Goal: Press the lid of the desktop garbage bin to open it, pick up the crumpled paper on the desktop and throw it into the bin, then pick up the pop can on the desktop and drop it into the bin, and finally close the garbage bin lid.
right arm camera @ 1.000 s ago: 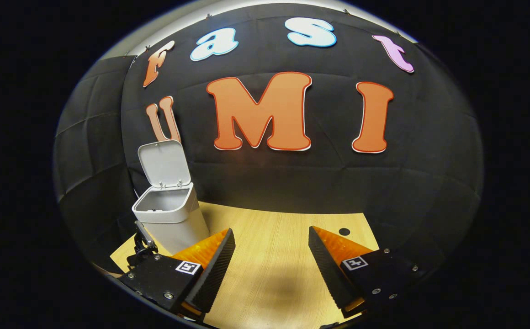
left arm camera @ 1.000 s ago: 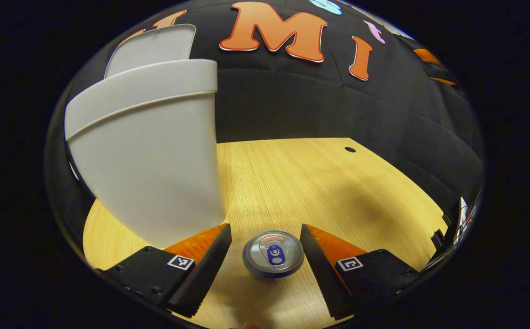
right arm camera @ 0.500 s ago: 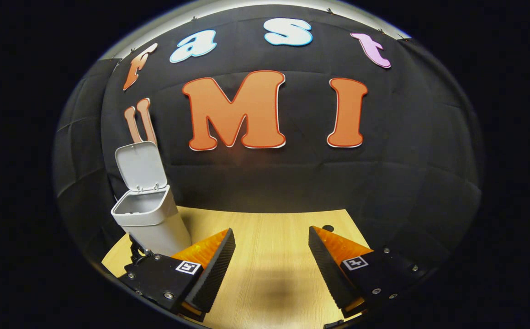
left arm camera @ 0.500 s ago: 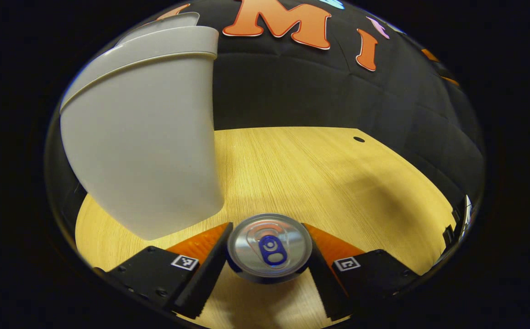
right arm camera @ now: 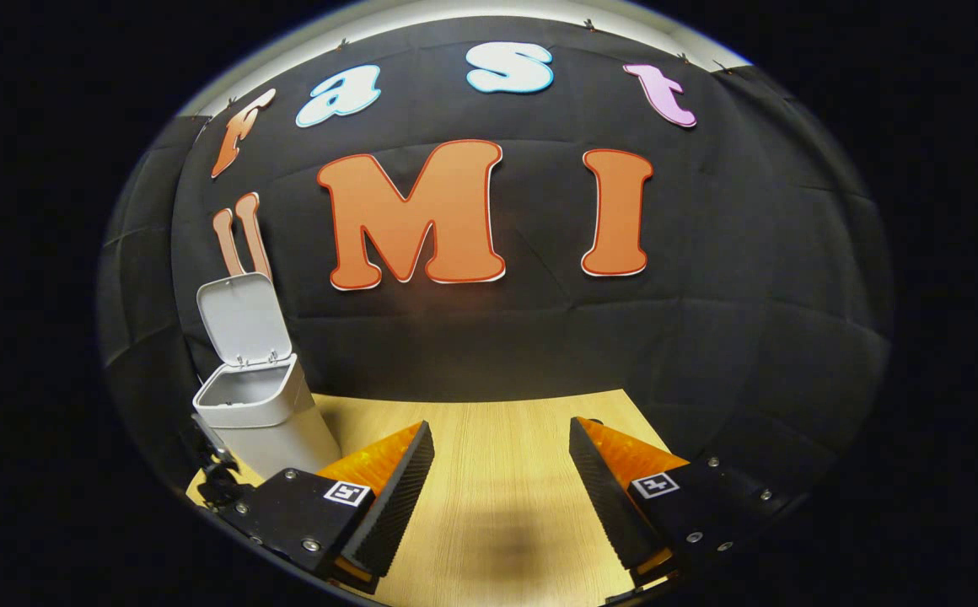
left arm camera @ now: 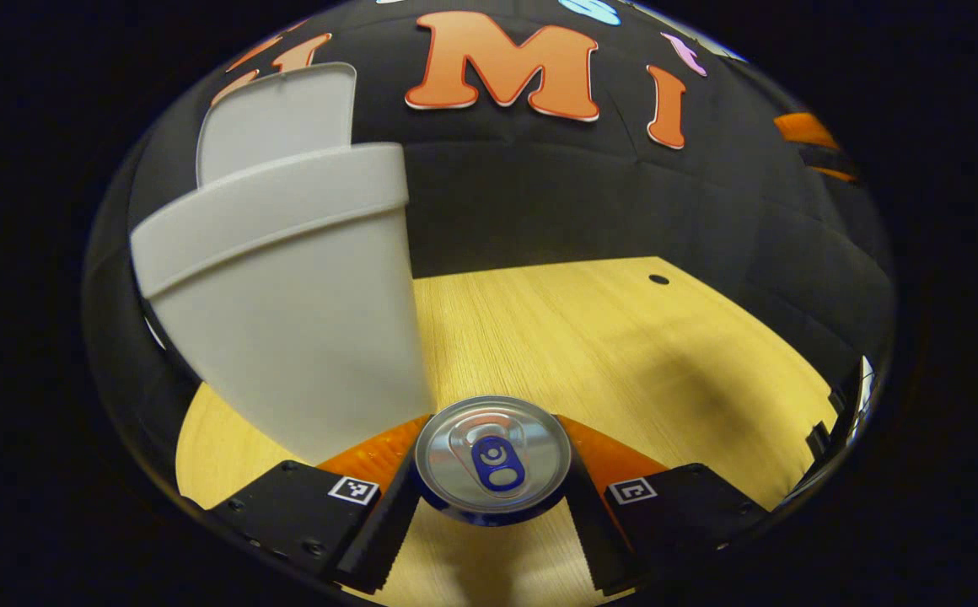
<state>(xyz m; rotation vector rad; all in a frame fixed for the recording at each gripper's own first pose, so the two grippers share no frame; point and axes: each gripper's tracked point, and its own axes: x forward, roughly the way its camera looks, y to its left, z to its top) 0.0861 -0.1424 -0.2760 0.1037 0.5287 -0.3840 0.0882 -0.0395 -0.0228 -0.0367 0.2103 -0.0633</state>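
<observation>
Since the earlier frame my left gripper (left arm camera: 491,497) closed on the can (left arm camera: 493,455), lower centre, and began lifting it. Bin (left arm camera: 287,287) at upper left, lid (right arm camera: 240,316) up. Right gripper (right arm camera: 497,497) wide, holding nothing. Remaining: drop can, shut lid.

A light wooden desktop (right arm camera: 497,472) is being lit from above, and soft shadows are being cast across its grain. Behind the desktop, the view is being closed off by a quilted black cloth wall (right arm camera: 750,295). Near the desktop's far right corner, a small round dark hole (left arm camera: 658,279) is being shown.
</observation>
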